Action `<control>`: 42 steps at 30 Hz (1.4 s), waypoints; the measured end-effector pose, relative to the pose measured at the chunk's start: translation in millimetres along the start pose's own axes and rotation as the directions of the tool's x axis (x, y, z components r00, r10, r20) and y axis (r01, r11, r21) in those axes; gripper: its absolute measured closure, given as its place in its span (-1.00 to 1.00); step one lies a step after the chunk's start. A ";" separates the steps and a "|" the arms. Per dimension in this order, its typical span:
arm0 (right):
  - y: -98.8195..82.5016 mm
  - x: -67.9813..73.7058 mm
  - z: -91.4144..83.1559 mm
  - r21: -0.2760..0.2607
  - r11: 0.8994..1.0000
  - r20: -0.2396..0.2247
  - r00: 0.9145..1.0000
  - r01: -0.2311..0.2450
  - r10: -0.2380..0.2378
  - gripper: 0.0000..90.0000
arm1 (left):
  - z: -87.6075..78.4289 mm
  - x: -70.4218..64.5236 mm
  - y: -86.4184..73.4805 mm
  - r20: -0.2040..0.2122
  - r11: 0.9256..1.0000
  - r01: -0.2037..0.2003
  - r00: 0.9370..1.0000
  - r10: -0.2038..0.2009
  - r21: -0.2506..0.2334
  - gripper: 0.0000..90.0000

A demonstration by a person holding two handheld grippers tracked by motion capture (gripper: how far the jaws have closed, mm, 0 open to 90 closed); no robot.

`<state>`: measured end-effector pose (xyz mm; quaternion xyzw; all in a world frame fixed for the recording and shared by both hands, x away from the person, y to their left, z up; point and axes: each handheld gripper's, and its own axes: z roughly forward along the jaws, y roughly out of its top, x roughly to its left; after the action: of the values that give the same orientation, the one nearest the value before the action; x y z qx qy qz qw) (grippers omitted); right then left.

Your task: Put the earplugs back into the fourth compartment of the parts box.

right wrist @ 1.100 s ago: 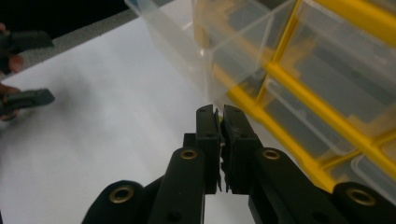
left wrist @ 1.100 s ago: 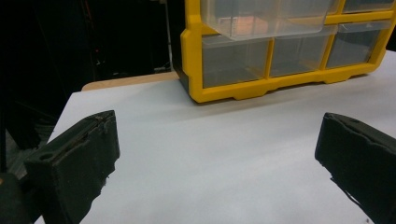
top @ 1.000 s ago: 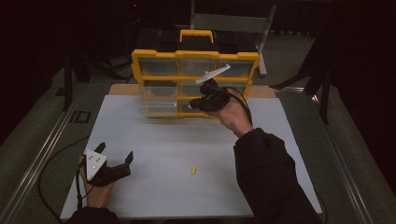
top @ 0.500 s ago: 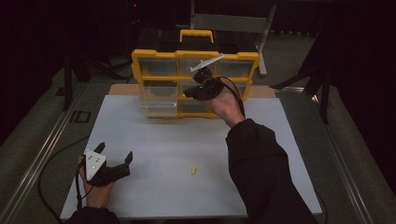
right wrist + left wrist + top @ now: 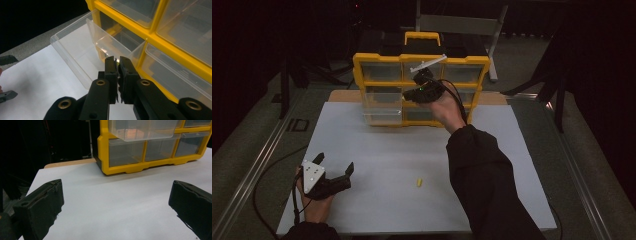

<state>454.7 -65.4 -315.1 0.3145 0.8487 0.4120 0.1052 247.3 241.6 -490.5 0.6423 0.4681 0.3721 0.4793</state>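
1. We keep the yellow organizer (image 5: 421, 65) square at the table's far edge, its clear drawer (image 5: 75, 47) pulled out.
2. We carry the right gripper (image 5: 117, 63), pinching a small yellow piece (image 5: 116, 62), over the drawer before releasing.
3. We rest the left gripper (image 5: 334, 172), spread and empty, near left.

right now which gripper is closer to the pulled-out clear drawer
Right. The right gripper is at the open drawer; the left gripper rests far back at the table's near left corner.
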 end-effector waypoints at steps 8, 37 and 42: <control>2.6 9.0 12.7 0.009 1.000 -0.019 1.000 0.002 -0.002 0.90 | -0.2 0.3 0.0 0.000 1.000 0.001 1.000 -0.001 -0.001 -0.98; 2.6 20.3 24.2 -0.004 1.000 -0.062 0.998 0.025 -0.025 0.16 | 0.5 1.7 -0.2 0.003 1.000 0.001 1.000 -0.001 0.000 -0.98; 1.5 19.8 19.2 -0.001 1.000 -0.036 0.999 0.025 -0.025 -0.21 | 0.6 1.1 -0.3 0.004 1.000 0.003 1.000 -0.003 -0.002 -0.98</control>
<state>448.4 -40.3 -324.6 0.2965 0.8541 0.4167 0.0949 248.1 242.5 -490.9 0.6420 0.4678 0.3704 0.4815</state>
